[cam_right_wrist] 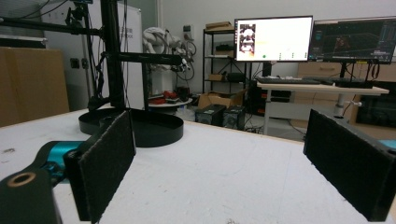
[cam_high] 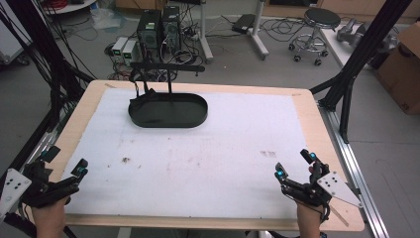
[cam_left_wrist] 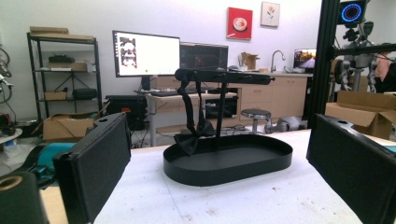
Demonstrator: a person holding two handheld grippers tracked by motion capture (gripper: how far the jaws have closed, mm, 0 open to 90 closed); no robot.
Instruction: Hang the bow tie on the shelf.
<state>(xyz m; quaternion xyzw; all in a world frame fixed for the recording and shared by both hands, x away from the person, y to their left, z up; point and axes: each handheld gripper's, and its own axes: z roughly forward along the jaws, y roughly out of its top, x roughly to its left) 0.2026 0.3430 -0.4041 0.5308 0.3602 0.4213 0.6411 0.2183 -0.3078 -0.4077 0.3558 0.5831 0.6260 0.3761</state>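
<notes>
Nearest the bench's (cam_high: pixel 317 124) front edge: left claw (cam_high: pixel 63 163) at the front left corner, jaws spread wide, nothing between them, held by a hand (cam_high: pixel 48 214) entering from below. Right claw (cam_high: pixel 296 165) at the front right corner, likewise gaping and empty, gripped by the other hand (cam_high: pixel 309 215), grey plate on top. Both resting low over the white mat (cam_high: pixel 198 158) covering the bench, well apart from each other.

Farther along the bench, toward its far left part: a black oval tray (cam_high: pixel 168 116) lying flat on the mat, well apart from both claws. Rising from the tray, a thin upright stand (cam_high: pixel 170 82) topped by a horizontal bar (cam_left_wrist: pixel 224 76). Hanging from the bar's left end, a black bow tie (cam_left_wrist: pixel 192 133), its strap looped over the bar and its bow drooping down to the tray's rim, seen clearly in the left gripper view between the two spread jaws.

Beyond the bench's far edge, on the floor: computer towers (cam_high: pixel 158 27) with tangled cables, and a round stool (cam_high: pixel 321 20) off to the right.
</notes>
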